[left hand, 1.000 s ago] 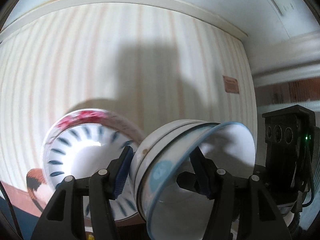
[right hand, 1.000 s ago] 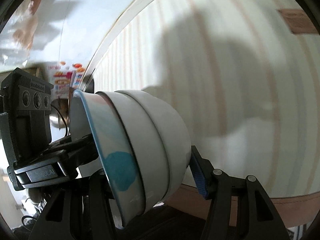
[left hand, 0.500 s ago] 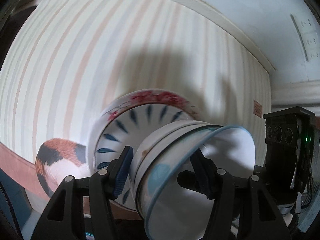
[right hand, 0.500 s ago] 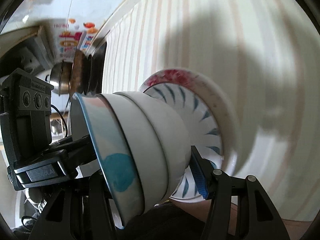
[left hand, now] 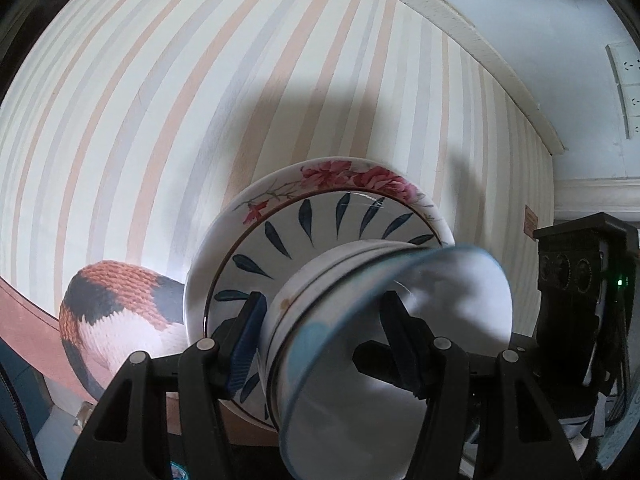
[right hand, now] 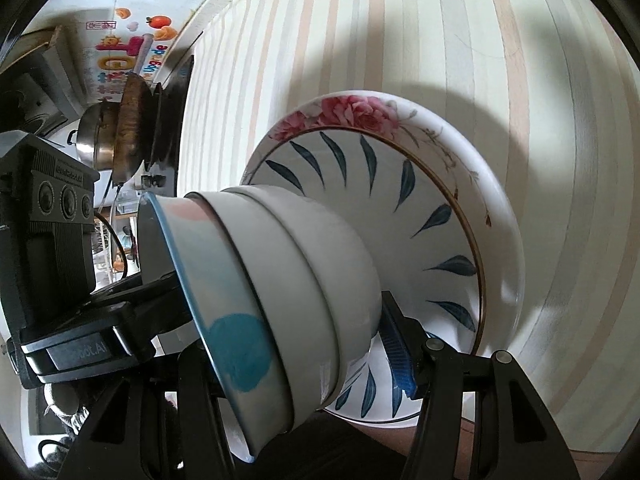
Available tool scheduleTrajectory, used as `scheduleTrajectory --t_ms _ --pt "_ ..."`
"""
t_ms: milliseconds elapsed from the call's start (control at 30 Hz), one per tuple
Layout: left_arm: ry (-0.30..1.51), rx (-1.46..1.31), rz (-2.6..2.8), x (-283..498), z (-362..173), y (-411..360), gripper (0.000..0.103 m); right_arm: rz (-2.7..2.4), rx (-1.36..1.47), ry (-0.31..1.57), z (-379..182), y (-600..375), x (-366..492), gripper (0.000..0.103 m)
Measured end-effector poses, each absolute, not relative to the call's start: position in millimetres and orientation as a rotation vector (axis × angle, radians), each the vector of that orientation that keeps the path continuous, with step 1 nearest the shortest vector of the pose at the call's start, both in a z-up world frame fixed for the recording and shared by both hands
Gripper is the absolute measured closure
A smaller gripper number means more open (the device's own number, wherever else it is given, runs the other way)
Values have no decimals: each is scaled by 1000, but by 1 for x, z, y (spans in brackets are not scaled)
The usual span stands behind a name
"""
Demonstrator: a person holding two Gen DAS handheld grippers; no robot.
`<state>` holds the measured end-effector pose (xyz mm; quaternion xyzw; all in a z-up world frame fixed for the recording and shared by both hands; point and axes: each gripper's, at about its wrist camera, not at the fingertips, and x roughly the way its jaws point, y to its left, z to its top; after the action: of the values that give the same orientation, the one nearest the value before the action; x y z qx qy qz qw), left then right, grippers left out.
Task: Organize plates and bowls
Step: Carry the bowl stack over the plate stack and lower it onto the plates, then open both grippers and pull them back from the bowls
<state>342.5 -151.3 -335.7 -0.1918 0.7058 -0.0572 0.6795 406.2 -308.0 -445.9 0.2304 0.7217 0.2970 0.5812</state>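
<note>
A nested stack of bowls (left hand: pixel 384 320), the innermost with a blue rim and a blue blob, is clamped between both grippers. My left gripper (left hand: pixel 324 332) is shut on its wall from one side. My right gripper (right hand: pixel 288 344) is shut on the same bowl stack (right hand: pixel 288 280) from the other side. The stack hangs just above a blue-leaf plate (left hand: pixel 304 228) that lies inside a larger rose-rimmed plate (left hand: pixel 352 176). Both plates show in the right wrist view, the leaf plate (right hand: pixel 408 208) on the rose plate (right hand: pixel 496 216).
The plates rest on a striped tablecloth (left hand: pixel 168 112) with a cat print (left hand: pixel 112 312). A steel pot (right hand: pixel 96 136) and a wooden board (right hand: pixel 132 120) stand beyond the table edge. A white wall with sockets (left hand: pixel 624 80) lies behind.
Both grippers have carried the bowl stack over the two plates and lower toward them. The plates have come to the middle of both views.
</note>
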Motion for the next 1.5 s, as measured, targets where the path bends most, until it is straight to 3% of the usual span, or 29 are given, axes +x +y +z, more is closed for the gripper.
scheduleTrajectory --t_ms 367,633,833,933,1267,1367,1500 --pt "1526 -304 -110 335 -313 -156 46 656 504 1681 -441 -305 405 44" --pt "1406 -195 -74 317 -266 -150 46 588 366 1573 -395 -314 394 39" --pt "1286 -109 -35 301 -233 -147 18 462 246 1417 -340 -324 375 18" --pt "1246 -77 -37 292 -221 -149 18 391 192 1340 -312 -331 361 12" --pt "1110 2 -72 231 -171 -146 17 256 203 1143 -225 -335 295 10" --pt "1054 10 -76 208 -149 -143 3 227 202 1088 -198 -333 265 9" --pt "988 6 -83 173 -119 -140 3 212 198 1035 -163 -331 223 9"
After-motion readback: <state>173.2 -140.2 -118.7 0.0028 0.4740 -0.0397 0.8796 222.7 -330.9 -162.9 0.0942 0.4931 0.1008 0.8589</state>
